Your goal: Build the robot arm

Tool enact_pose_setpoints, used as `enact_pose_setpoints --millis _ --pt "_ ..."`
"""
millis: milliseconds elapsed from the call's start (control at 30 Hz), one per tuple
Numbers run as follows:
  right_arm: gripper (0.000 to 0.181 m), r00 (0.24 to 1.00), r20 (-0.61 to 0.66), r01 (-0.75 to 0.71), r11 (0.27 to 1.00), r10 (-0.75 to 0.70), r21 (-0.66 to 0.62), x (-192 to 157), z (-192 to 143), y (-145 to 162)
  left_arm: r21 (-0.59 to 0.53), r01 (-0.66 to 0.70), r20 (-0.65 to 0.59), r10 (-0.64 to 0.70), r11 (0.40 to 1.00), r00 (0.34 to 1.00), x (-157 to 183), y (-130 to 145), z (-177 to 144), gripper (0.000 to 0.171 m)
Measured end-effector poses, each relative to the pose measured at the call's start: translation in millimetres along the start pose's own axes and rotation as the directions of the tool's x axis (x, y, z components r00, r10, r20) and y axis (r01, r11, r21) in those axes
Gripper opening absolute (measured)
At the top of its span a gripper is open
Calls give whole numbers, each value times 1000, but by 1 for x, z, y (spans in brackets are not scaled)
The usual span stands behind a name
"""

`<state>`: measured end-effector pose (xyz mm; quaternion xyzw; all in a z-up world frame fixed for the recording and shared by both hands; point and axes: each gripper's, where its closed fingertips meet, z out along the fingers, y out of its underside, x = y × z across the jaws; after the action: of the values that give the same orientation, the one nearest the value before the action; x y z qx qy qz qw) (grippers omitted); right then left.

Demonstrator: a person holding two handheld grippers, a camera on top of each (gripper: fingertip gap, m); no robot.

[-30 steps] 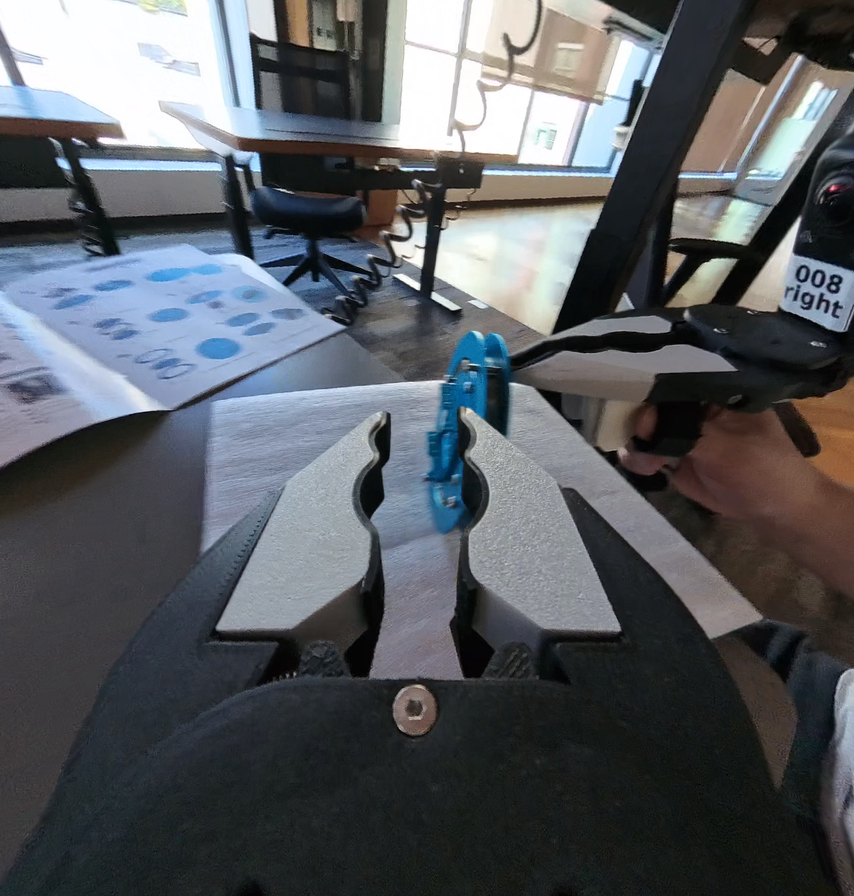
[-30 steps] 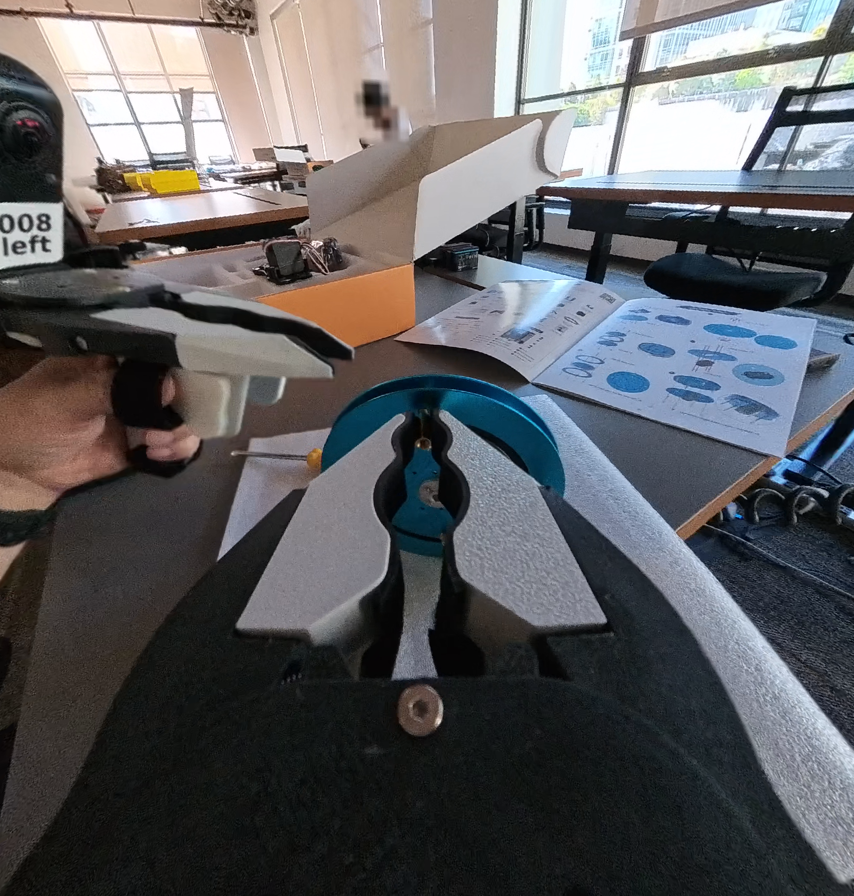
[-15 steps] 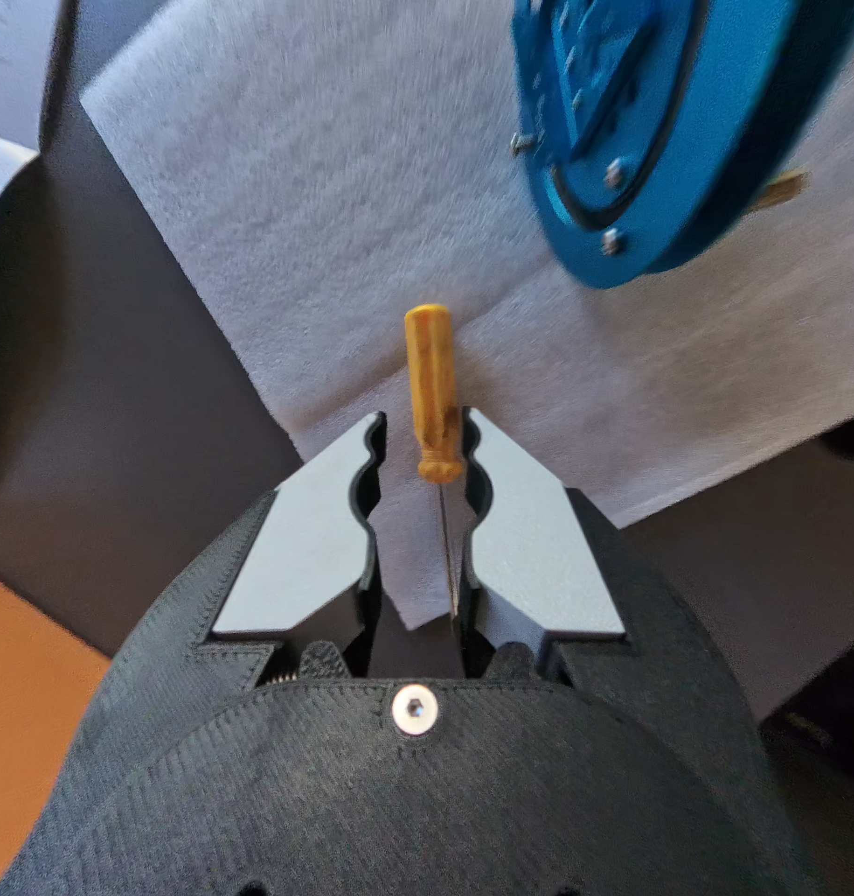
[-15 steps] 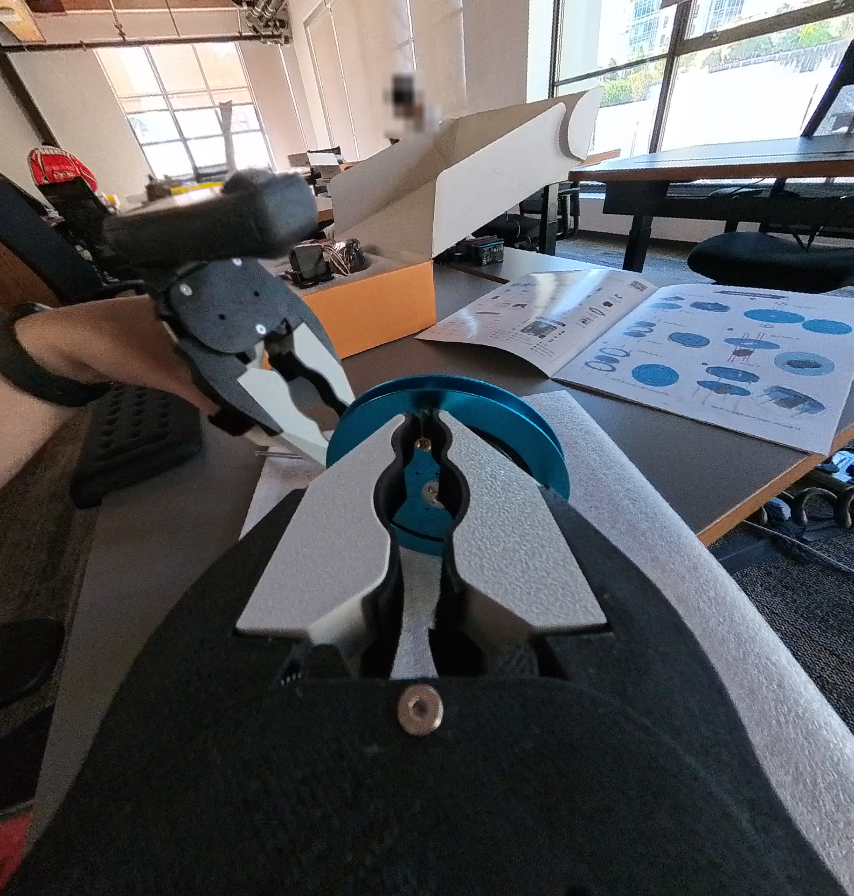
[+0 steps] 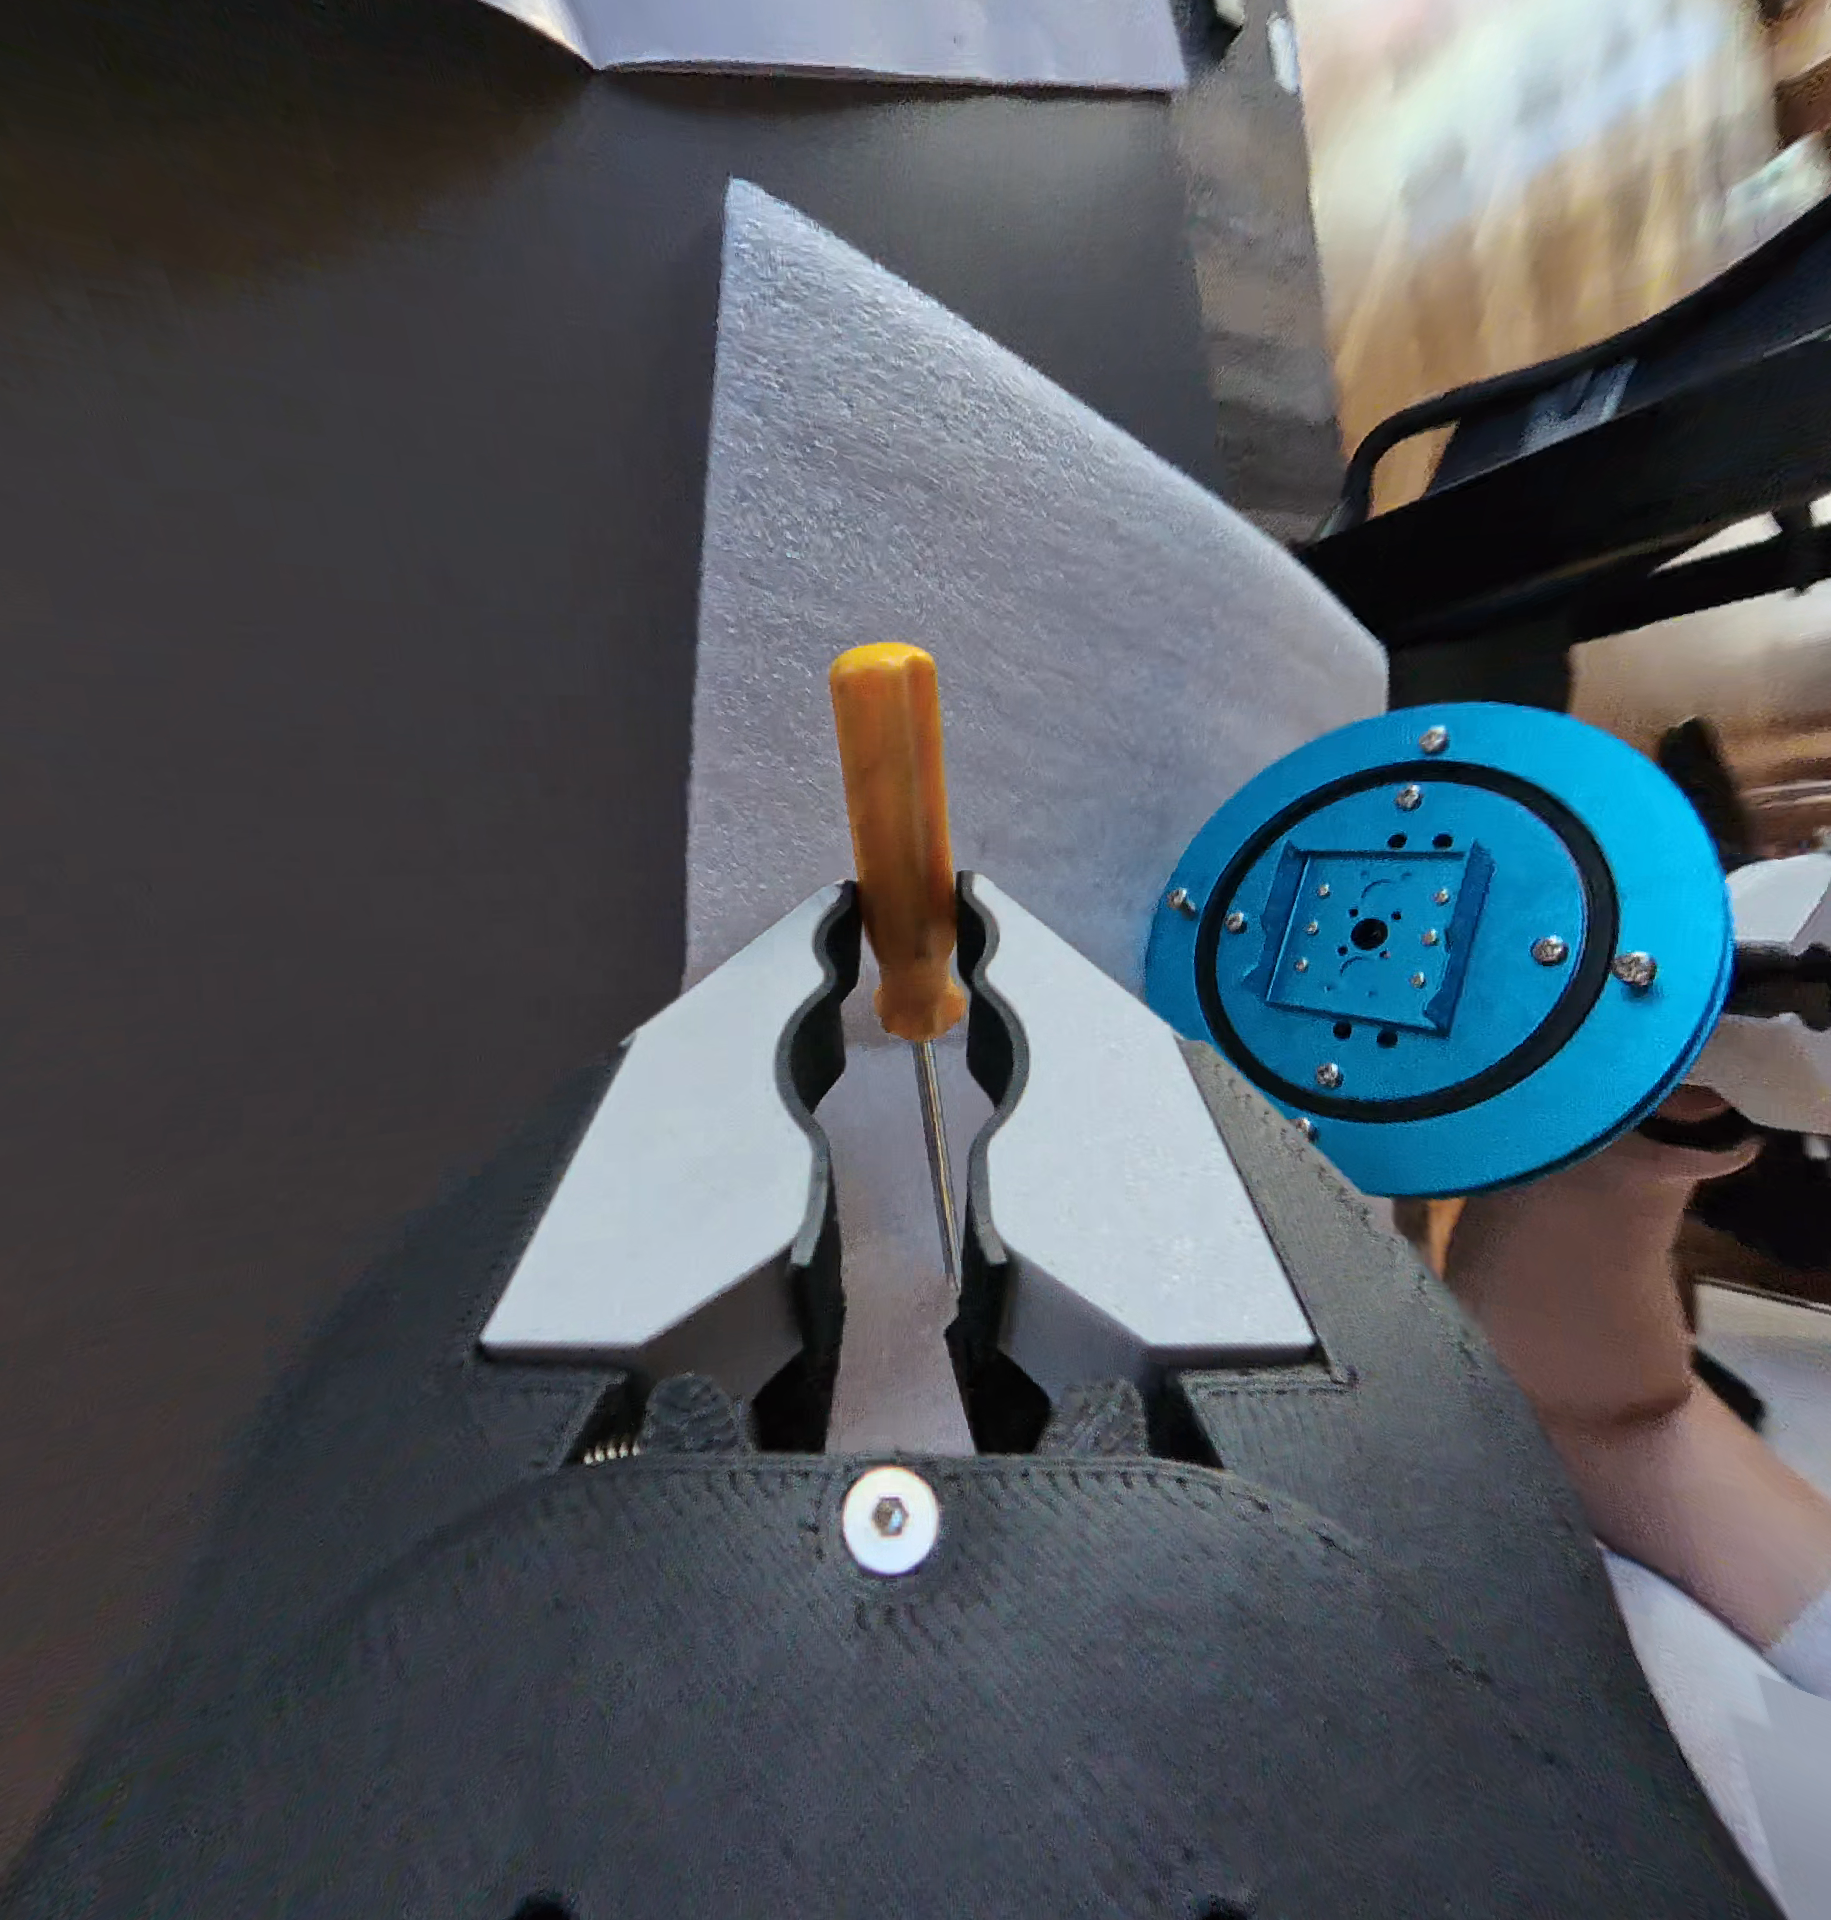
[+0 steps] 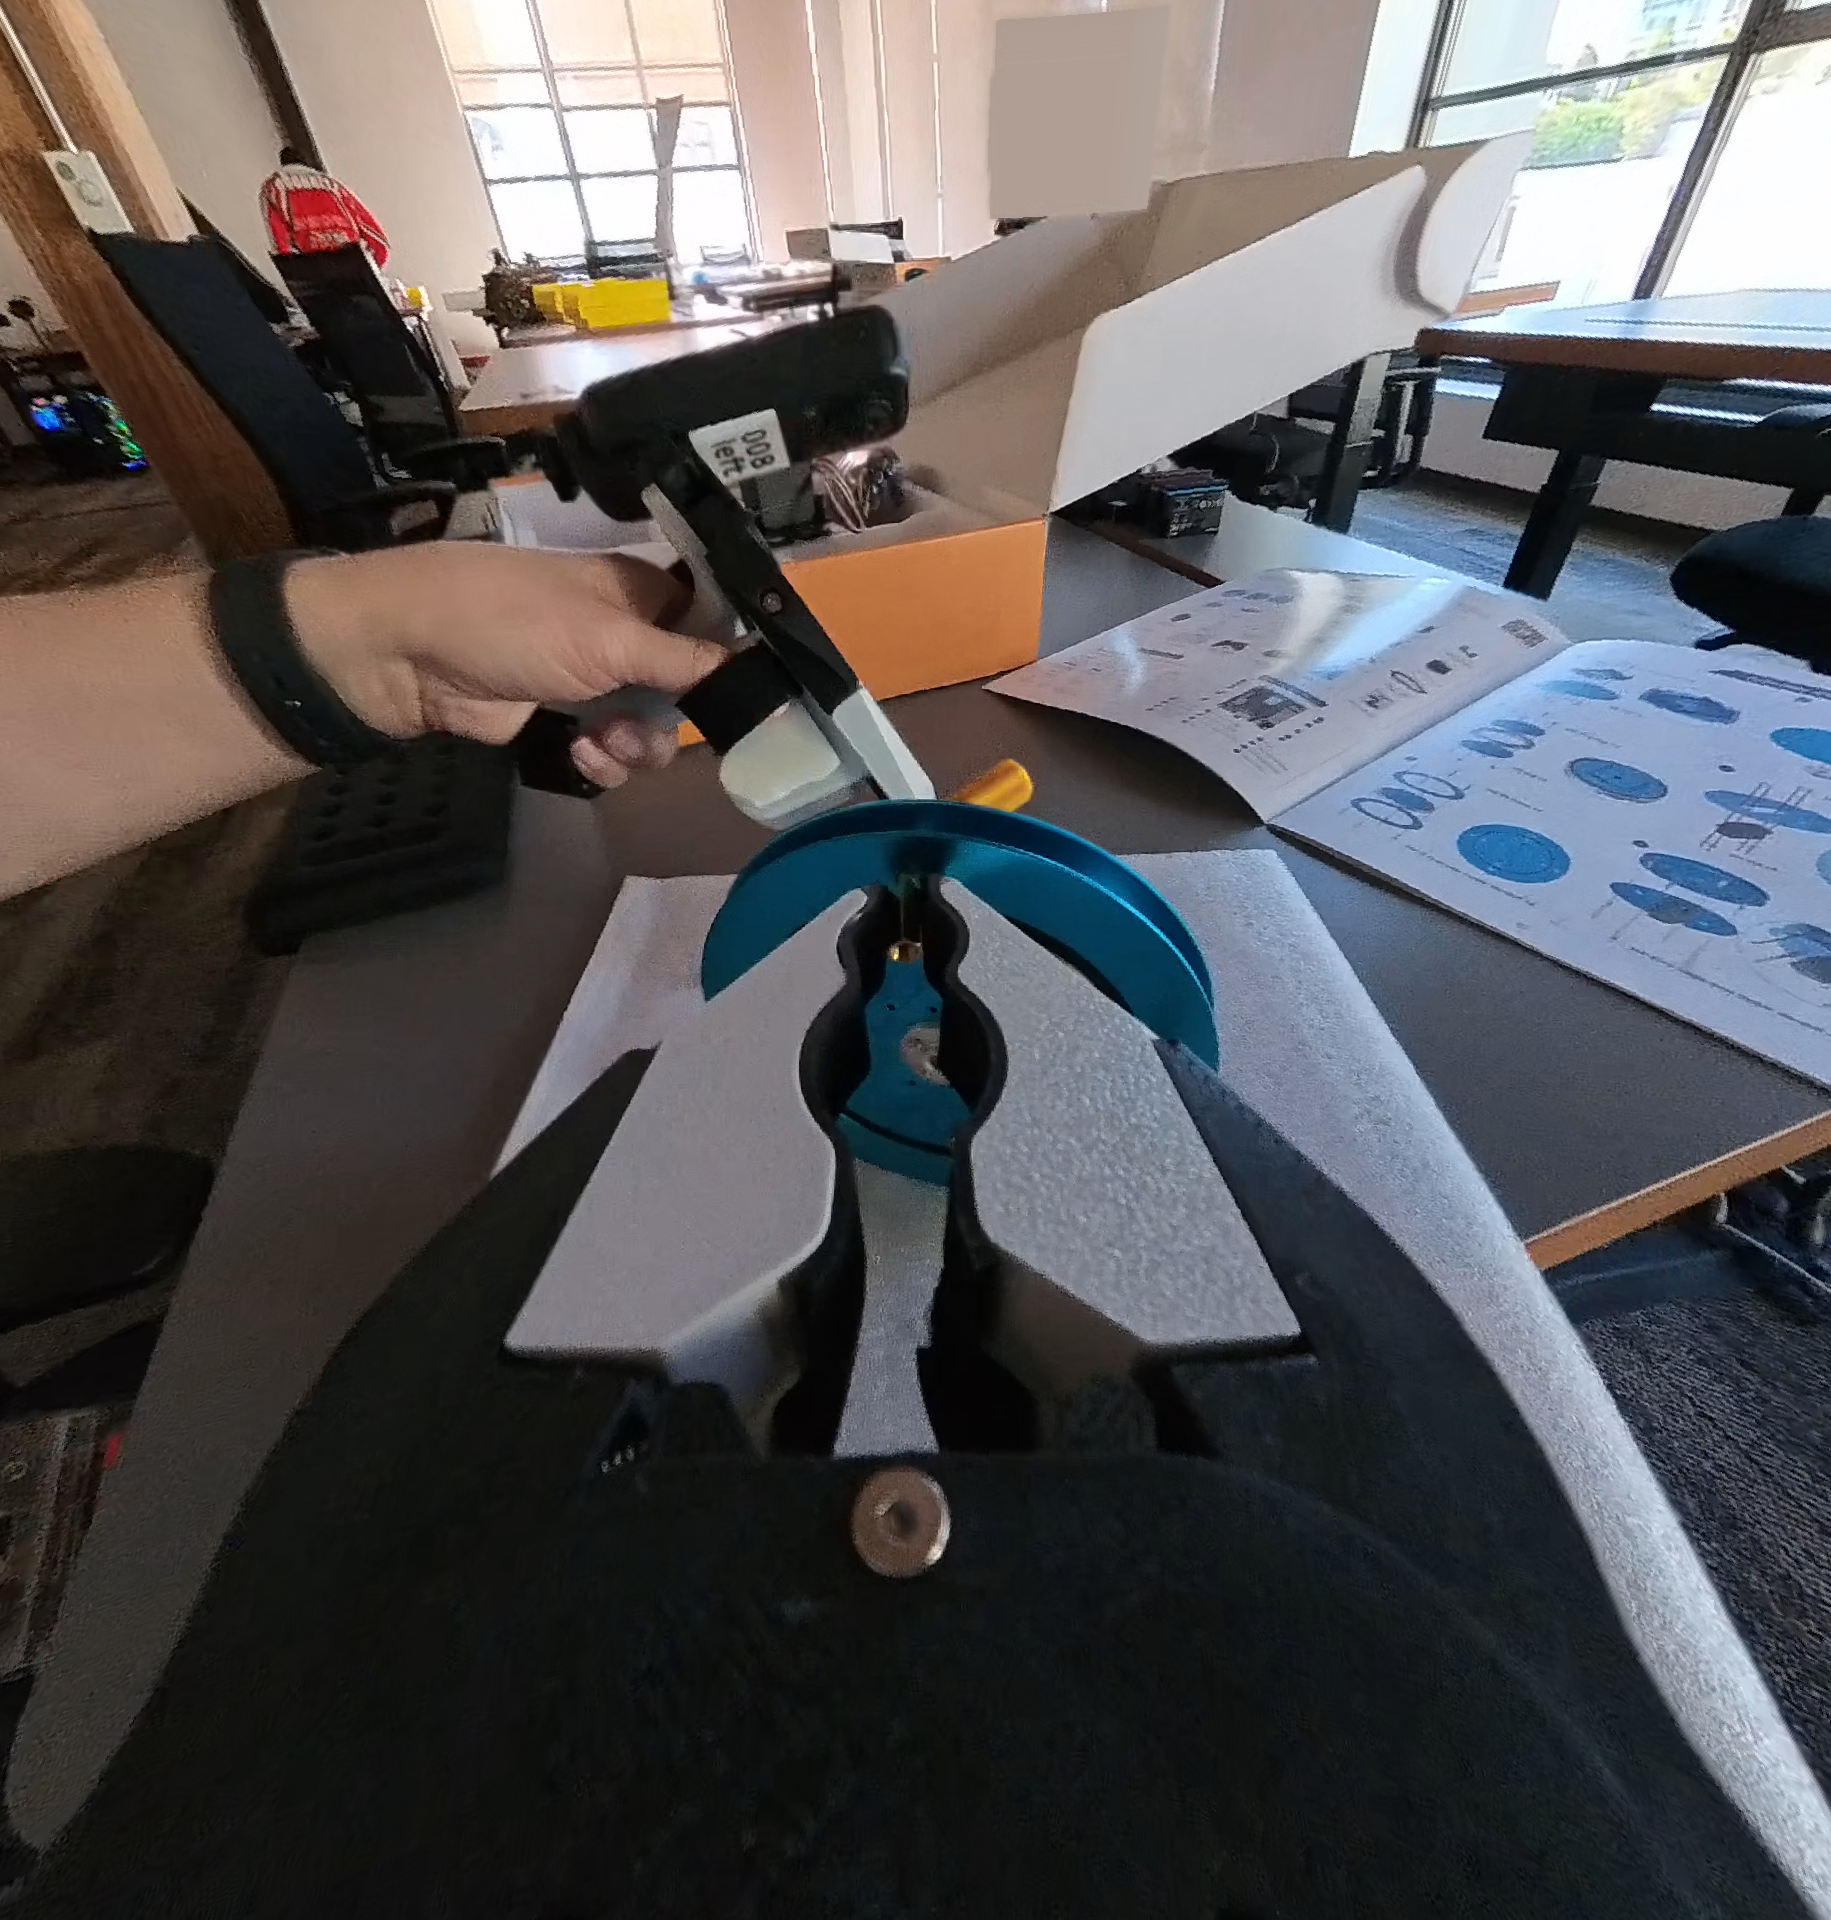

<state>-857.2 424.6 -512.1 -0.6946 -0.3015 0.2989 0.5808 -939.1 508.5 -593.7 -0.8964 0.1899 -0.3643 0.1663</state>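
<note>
Between the left gripper (image 5: 898, 925) fingers sits a small screwdriver (image 5: 895, 842); orange handle points forward, thin shaft runs back toward the gripper body; jaws stand close on either side of the handle, but whether they clamp it or only bracket it cannot be told. Screwdriver lies over a white foam sheet (image 5: 952, 499) on the dark table (image 5: 319, 468), probably padding so parts don't scratch or roll. Just to the right, right gripper (image 6: 906, 935) is clamped on a blue round wheel-like part (image 5: 1436, 945) by its edge; flat face with the square recess and small screws is turned toward the left gripper's camera, likely to expose the screws. Blue part is beside and slightly ahead of the screwdriver, not touching. Farther off: open booklet (image 6: 1513, 748), then an orange-sided open box (image 6: 932, 592).
</note>
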Motion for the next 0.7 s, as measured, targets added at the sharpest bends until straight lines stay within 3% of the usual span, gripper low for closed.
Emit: enact_pose_setpoints --millis 100,200,300,400,467,567,633,700 --pt "4 999 37 -24 1000 23 6 0 1 -1 91 41 -119 -30 995 992 5 -13 -3 16" --pt "5 997 73 -32 999 31 12 -4 0 0 285 153 -362 -42 946 931 33 -37 -28 16" --pt "4 995 92 -45 999 43 13 -2 0 0 444 350 -608 -9 824 794 52 -57 -66 15" --pt "4 994 97 -60 998 58 18 2 -2 0 551 515 -691 12 657 723 40 -61 -83 15" --pt "4 993 103 -66 998 64 23 2 -3 0 568 618 -727 -21 544 686 29 -56 -82 16" --pt "5 992 109 -71 997 68 25 0 -3 0 493 763 -816 -81 419 572 22 -51 -73 15" --pt "5 991 115 -67 997 64 23 -2 -2 0 446 810 -850 -103 380 516 24 -50 -68 15" --pt "5 992 115 -58 998 55 20 -3 -2 0 465 795 -833 -112 388 542 30 -47 -66 15"
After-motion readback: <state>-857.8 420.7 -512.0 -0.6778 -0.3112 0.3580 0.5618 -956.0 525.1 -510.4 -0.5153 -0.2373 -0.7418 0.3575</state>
